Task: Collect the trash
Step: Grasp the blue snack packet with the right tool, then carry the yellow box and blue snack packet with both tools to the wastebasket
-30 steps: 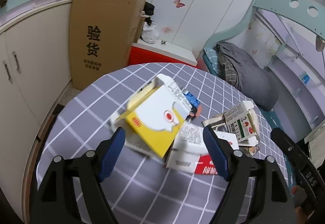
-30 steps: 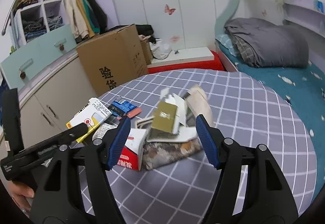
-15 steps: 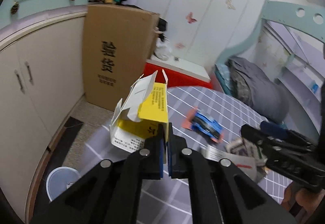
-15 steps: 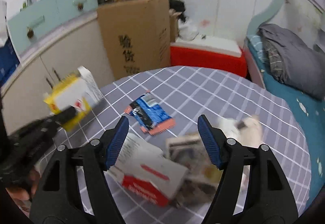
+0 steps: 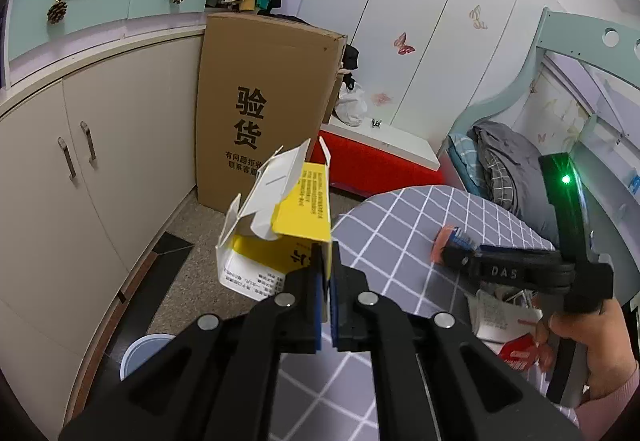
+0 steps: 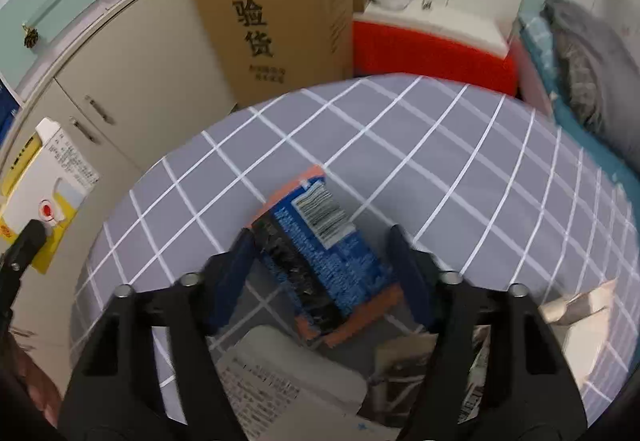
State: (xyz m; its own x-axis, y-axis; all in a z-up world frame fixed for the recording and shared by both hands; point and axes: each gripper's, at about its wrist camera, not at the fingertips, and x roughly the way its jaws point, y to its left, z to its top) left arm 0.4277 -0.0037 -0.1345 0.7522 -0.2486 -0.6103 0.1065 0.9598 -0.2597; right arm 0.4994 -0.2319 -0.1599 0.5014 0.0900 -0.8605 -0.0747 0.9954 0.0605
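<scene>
Wrapper (image 6: 320,261) between right hand-held gripper (image 6: 320,273) fingers, unpinched

Left hand-held gripper (image 5: 326,297): matte black angular arms, each carrying two round silver screw heads, ending in flat fingers (image 5: 316,305) faced with blue pads. Right hand-held gripper (image 6: 324,273): same black build, silver screws at the arm joints, blue-padded fingers (image 6: 234,275). Seen from the left wrist camera, the right hand-held gripper's body is a black bar embossed "DAS", topped by an upright black post with a lit green lamp. Person's right hand (image 5: 576,337): pink sleeve cuff at the wrist
</scene>
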